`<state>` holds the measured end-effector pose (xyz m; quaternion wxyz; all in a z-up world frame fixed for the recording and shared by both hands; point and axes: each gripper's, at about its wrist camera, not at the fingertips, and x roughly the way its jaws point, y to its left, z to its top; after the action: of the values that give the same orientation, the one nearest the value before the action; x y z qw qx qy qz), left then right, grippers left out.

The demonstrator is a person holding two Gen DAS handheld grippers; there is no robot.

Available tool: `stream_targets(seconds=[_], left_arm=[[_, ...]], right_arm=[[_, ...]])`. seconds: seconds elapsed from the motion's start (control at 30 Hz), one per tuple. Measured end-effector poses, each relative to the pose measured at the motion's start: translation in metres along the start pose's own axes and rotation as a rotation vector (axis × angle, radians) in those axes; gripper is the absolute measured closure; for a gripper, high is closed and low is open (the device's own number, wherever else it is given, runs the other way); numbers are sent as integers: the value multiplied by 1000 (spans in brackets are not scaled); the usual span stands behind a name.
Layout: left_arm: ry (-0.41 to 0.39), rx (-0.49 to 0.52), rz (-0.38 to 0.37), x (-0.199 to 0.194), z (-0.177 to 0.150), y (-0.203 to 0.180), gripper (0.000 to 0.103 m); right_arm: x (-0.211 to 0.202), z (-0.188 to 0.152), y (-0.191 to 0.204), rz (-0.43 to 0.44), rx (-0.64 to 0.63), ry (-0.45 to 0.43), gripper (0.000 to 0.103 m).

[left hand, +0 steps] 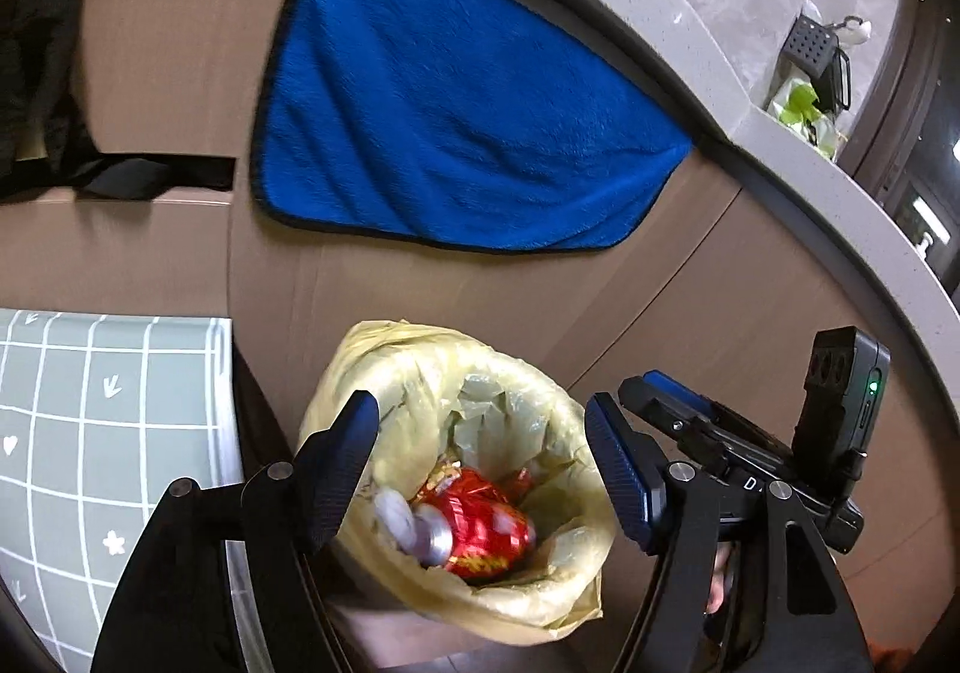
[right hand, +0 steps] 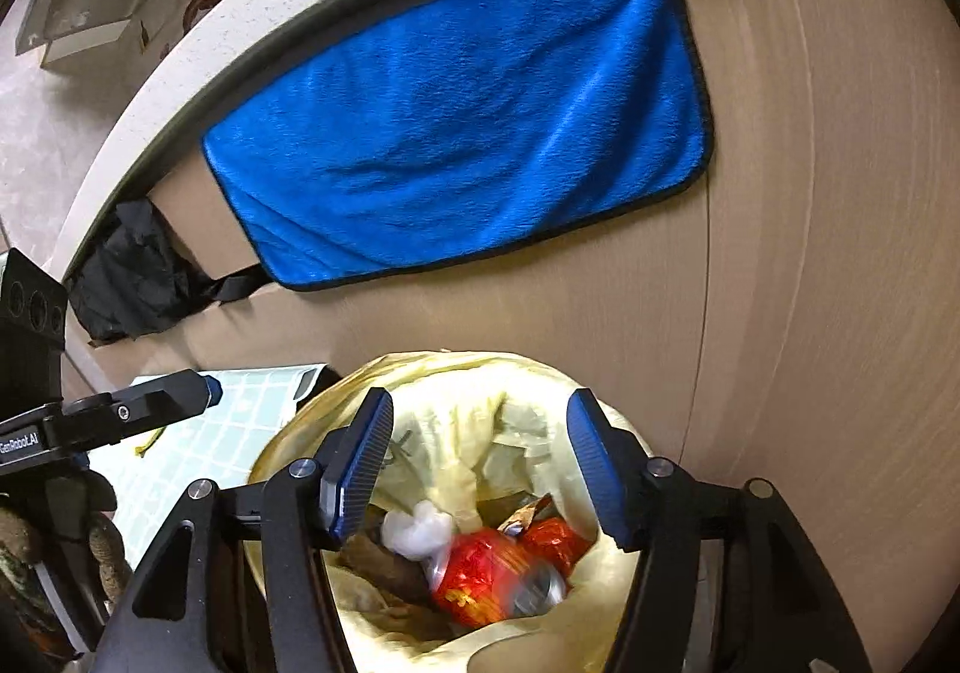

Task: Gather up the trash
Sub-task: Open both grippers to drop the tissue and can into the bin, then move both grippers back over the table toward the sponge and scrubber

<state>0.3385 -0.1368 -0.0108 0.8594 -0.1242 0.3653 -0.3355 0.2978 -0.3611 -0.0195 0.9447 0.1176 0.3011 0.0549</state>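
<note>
I am looking at a brown cabinet front (left hand: 540, 313) with a blue towel (left hand: 456, 120) hanging flat against it, under a pale countertop (left hand: 690, 48). Below it, the bin lined with a yellowish bag (right hand: 432, 385) is standing against the cabinet, beside a green grid-patterned mat (left hand: 90, 433). I am holding both grippers over its mouth: the left gripper (left hand: 480, 469) is gaping wide, gripping nothing, and the right gripper (right hand: 474, 463) likewise. A red can (right hand: 498, 577) is lying inside the bag, touching white crumpled paper (right hand: 414, 532).
</note>
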Motion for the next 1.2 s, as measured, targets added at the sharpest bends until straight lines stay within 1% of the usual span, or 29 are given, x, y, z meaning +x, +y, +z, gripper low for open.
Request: stream_targets(seconds=[0.1, 0.23, 0.33, 0.43, 0.6, 0.77, 0.87, 0.93, 1.03, 1.13, 1.2], left_arm=[[-19, 0, 6, -14, 1, 6, 32], [-43, -8, 15, -35, 0, 19, 32], [-61, -23, 18, -51, -1, 31, 32], [-87, -38, 37, -69, -2, 47, 32], [-138, -72, 99, -109, -8, 85, 32], [-177, -137, 186, -151, -20, 137, 32], [-191, -202, 245, -180, -33, 176, 32], [-186, -243, 288, -201, -46, 200, 32], [-170, -317, 378, -234, -75, 231, 32], [-161, -405, 459, -265, -113, 254, 32], [-150, -472, 461, -275, -137, 262, 32]], right_arm=[[-8, 2, 16, -9, -36, -20, 47], [-21, 5, 33, -48, -70, -67, 47], [-29, 10, 43, -65, -69, -98, 47], [-33, 17, 56, -67, -67, -115, 47], [-37, 25, 86, -62, -97, -135, 47], [-28, 25, 128, -21, -145, -116, 47], [-17, 20, 161, 25, -187, -109, 47], [-8, 16, 182, 53, -209, -86, 47], [9, 5, 216, 117, -255, -31, 47], [24, -8, 248, 154, -309, -2, 47], [32, -16, 263, 177, -329, 16, 47]])
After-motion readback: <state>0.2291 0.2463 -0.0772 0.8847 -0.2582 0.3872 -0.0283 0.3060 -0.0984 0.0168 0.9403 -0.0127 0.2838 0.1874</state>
